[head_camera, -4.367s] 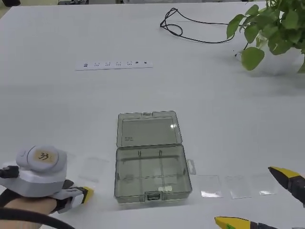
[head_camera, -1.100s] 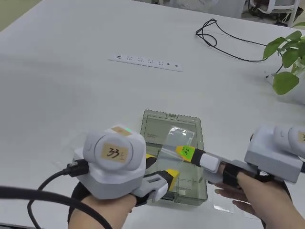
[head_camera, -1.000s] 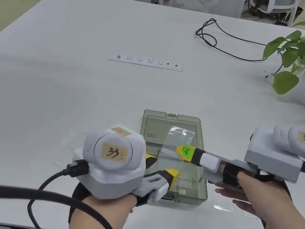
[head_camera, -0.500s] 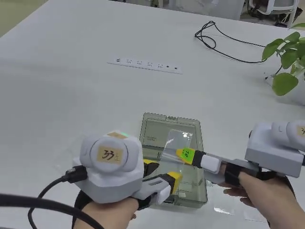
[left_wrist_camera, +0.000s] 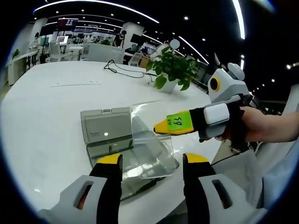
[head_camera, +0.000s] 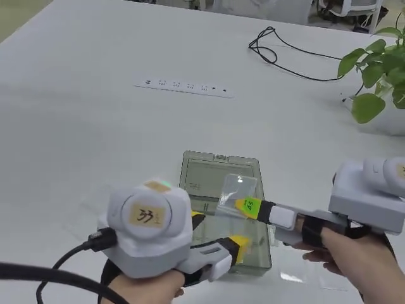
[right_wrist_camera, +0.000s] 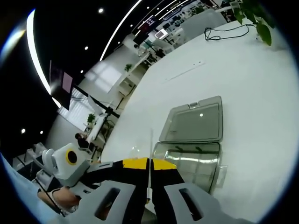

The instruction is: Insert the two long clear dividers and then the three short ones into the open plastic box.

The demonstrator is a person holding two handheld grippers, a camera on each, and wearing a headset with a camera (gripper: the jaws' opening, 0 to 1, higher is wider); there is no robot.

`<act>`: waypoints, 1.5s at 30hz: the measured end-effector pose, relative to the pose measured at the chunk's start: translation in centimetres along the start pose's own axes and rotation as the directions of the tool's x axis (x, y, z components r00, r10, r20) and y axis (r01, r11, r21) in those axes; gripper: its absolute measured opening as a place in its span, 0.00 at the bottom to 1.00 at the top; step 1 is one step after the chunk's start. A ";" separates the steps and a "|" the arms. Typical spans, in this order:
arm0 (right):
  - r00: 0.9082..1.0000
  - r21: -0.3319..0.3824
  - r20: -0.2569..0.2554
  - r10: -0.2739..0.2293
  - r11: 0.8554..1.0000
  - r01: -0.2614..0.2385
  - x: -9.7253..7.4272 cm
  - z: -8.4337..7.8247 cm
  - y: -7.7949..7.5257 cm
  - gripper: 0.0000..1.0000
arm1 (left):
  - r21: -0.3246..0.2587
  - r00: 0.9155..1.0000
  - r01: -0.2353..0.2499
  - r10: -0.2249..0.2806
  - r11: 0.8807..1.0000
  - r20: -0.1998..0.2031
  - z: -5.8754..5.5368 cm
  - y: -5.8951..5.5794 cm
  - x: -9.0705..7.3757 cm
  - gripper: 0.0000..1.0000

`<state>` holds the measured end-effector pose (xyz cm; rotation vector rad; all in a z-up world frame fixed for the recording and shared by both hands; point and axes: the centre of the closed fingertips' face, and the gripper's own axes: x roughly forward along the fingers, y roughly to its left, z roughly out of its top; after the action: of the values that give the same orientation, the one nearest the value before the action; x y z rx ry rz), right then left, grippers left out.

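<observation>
My right gripper point(head_camera: 243, 204) is clamped on a clear divider point(head_camera: 237, 189) and lies nearly level, pointing left, with the sheet over the open plastic box point(head_camera: 218, 170). In the right gripper view the sheet is edge-on, a thin line between shut jaws. Whether its lower edge touches the box I cannot tell. My left gripper point(head_camera: 218, 229), jaws spread and empty, hovers at the box's near edge and hides part of the base. My right hand point(head_camera: 345, 253) is cut off by the frame's bottom edge.
</observation>
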<state>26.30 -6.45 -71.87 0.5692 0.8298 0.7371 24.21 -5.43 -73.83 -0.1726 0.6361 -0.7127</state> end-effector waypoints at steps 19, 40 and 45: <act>0.995 0.001 -0.078 -0.065 0.998 0.065 -0.5 -0.4 -1.2 0.01 | 0.296 0.998 0.058 -0.054 0.953 -0.023 -0.6 2.2 -0.5 1.00; 0.909 0.028 -0.338 -0.242 0.963 0.267 -1.1 -0.1 -3.0 0.02 | 0.349 0.998 0.059 -0.068 0.935 0.014 0.1 4.7 -1.7 0.96; 0.865 0.012 -0.415 -0.282 0.949 0.315 -0.7 0.1 -4.0 0.02 | 0.361 0.997 0.063 -0.073 0.930 0.016 -0.1 4.7 -1.8 0.96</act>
<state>27.50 -9.51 -74.28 0.3437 1.3123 0.5420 25.72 -0.72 -74.77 0.1361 0.4631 -0.8802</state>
